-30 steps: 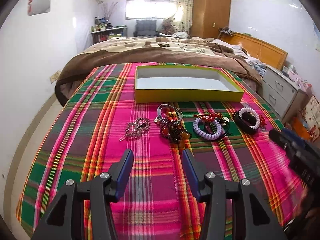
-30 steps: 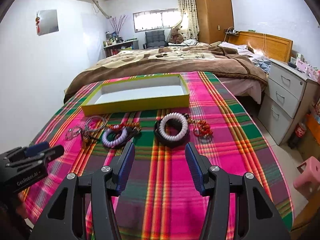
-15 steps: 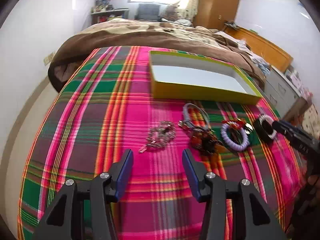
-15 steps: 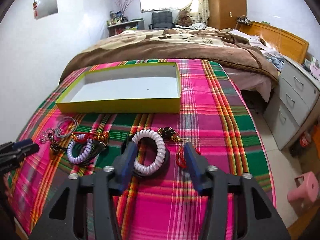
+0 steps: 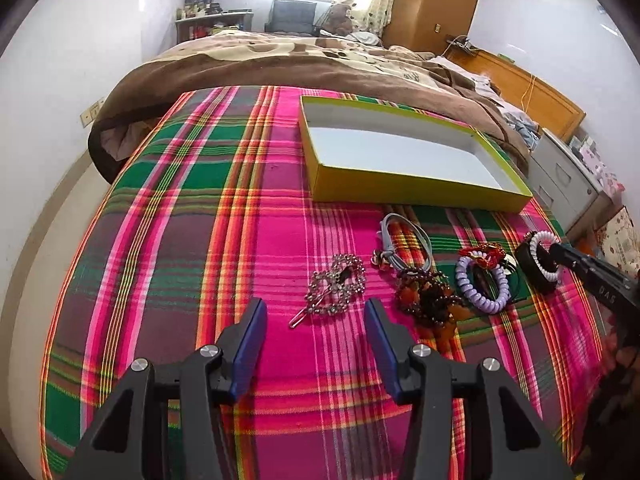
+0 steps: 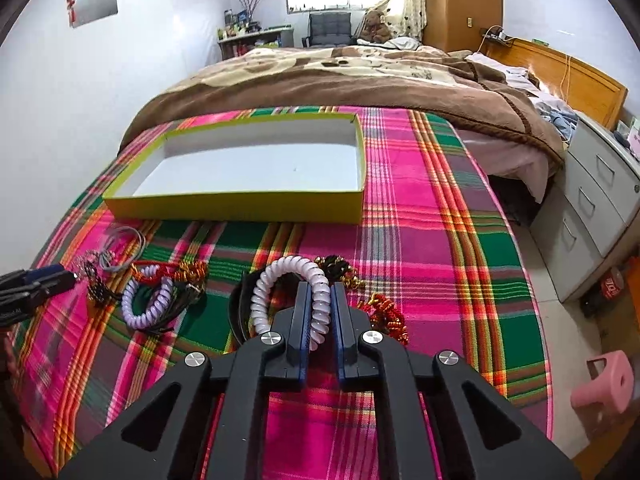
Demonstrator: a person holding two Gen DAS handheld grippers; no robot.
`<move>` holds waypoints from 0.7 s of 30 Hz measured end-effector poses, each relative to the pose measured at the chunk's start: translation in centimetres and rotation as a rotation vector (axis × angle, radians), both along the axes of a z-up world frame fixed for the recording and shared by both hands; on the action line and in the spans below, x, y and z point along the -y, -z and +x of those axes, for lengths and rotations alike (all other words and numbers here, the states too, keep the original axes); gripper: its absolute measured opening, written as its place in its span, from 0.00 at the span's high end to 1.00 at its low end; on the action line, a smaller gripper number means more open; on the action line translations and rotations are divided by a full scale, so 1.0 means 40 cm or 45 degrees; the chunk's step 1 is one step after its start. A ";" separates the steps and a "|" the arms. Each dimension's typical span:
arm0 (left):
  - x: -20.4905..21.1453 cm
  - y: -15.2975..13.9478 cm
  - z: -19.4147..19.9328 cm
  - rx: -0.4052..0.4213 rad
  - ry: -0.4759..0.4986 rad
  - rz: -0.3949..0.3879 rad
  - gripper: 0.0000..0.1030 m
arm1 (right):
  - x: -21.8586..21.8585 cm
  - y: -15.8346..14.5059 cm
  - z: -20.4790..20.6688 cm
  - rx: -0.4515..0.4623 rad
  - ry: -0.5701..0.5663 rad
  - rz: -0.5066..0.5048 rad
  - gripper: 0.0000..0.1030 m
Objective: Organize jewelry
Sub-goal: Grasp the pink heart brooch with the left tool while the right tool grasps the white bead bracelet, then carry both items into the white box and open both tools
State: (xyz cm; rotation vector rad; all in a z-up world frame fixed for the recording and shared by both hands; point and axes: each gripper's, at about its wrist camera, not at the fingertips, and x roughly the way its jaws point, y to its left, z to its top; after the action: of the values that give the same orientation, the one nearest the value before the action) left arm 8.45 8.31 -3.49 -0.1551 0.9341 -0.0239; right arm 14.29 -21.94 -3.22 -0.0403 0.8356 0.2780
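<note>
Right gripper (image 6: 319,308), jaws clamped on the white coil bracelet (image 6: 288,280) lying on the bed just before the yellow box (image 6: 236,208). Light, springy, so grip its near arc. Left gripper (image 5: 316,326) jaws apart over the silver chain (image 5: 336,286).

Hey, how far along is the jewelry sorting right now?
Nothing is sorted yet: the yellow box holds nothing. The right tool is shut on the white coil bracelet. The left tool is open over the silver chain. Other pieces remain on the blanket.
</note>
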 end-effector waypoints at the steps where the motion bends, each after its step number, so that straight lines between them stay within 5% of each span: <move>1: 0.002 0.001 0.002 -0.004 0.007 0.006 0.51 | 0.004 -0.005 -0.003 0.010 0.009 0.019 0.91; 14: 0.029 0.014 0.055 -0.006 0.068 0.076 0.52 | 0.011 -0.077 -0.038 0.094 0.008 0.165 0.91; 19: 0.032 0.014 0.049 -0.006 0.052 0.110 0.76 | 0.013 -0.067 -0.043 0.078 0.014 0.183 0.91; 21: 0.037 0.013 0.049 -0.008 0.066 0.121 0.77 | 0.011 -0.062 -0.046 0.071 0.014 0.185 0.91</move>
State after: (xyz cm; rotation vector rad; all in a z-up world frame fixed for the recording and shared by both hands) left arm 10.40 6.81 -4.00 -0.0430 0.9433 -0.0268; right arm 12.47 -22.37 -0.73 0.0915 0.7581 0.3253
